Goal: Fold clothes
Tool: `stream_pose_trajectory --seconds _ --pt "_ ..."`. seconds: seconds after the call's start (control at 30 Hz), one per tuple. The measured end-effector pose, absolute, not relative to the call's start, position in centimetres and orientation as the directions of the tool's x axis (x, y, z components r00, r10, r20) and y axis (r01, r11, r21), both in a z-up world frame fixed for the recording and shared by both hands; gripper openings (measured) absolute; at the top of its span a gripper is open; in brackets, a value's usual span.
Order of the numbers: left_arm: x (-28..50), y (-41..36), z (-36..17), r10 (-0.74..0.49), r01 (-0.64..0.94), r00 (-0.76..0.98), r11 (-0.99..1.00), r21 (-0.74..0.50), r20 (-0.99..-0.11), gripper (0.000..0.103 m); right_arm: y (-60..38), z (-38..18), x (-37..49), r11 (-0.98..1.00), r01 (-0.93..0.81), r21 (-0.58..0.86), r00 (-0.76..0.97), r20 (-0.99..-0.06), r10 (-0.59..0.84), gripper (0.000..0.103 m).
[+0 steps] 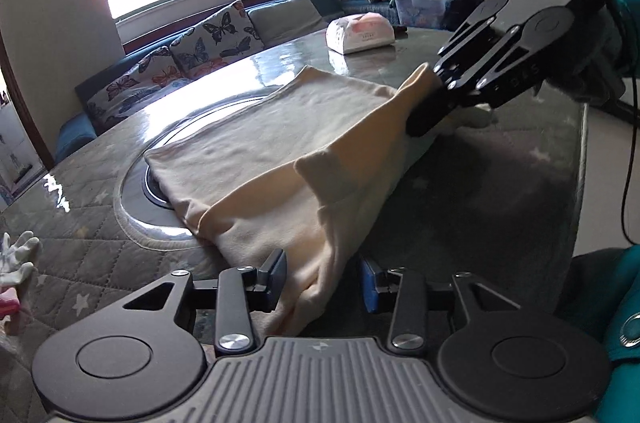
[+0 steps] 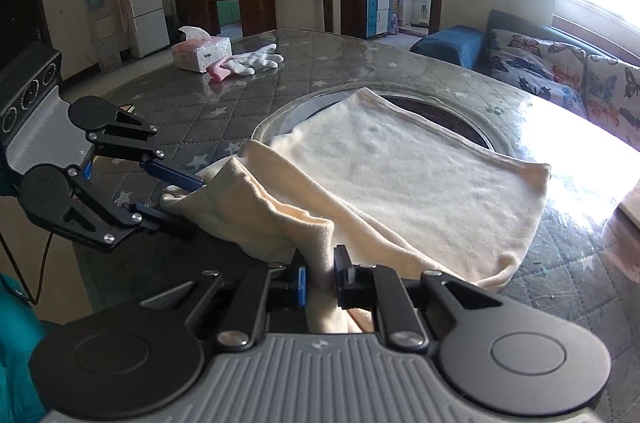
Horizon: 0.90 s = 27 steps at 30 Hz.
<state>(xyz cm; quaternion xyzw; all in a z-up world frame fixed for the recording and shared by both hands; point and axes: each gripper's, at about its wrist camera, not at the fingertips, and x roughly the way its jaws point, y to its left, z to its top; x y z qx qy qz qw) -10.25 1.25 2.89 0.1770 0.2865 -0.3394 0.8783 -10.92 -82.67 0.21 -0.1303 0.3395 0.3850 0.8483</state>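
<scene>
A cream garment (image 1: 280, 143) lies spread on the round table, partly over the turntable; it also shows in the right wrist view (image 2: 420, 175). My left gripper (image 1: 322, 283) is shut on a bunched corner of its near edge and lifts it slightly. In the right wrist view this left gripper (image 2: 182, 199) pinches the cloth at the left. My right gripper (image 2: 320, 277) is shut on another bunch of the near edge. In the left wrist view the right gripper (image 1: 428, 115) holds the far right corner raised.
The table (image 1: 500, 175) has a grey quilted star cover under glass, with a round turntable (image 2: 304, 107) in its middle. A tissue pack (image 2: 202, 53) and white gloves (image 2: 256, 61) lie at one side, a white box (image 1: 360, 33) at another. A sofa with butterfly cushions (image 1: 192, 55) stands beyond.
</scene>
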Motion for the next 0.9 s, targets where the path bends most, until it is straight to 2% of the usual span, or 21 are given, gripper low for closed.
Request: stream_pose_trajectory --seconds 0.03,0.13,0.5,0.73,0.9 --pt "-10.3 1.3 2.8 -0.489 0.697 0.610 0.706 0.128 -0.624 0.020 -82.7 0.2 -11.1 0.671 -0.740 0.039 0.477 -0.673 0.565 0.011" --pt "-10.6 1.5 2.4 -0.471 0.694 0.621 0.701 0.162 -0.626 0.010 -82.8 0.2 -12.1 0.670 -0.742 0.019 0.502 -0.647 0.574 0.009" --pt "-15.2 2.9 6.2 -0.534 0.698 0.615 0.711 0.086 -0.580 0.009 -84.4 3.1 -17.0 0.629 -0.777 0.006 0.497 -0.608 0.619 0.009" --pt "-20.9 3.9 8.3 -0.575 0.724 0.569 0.690 0.026 -0.588 0.009 -85.2 6.1 -23.0 0.561 -0.828 0.024 0.413 -0.650 0.637 0.009" --pt "-20.6 3.9 9.0 -0.573 0.709 0.586 0.704 0.021 -0.574 0.009 -85.2 7.3 -22.7 0.562 -0.826 0.035 0.402 -0.662 0.632 0.009"
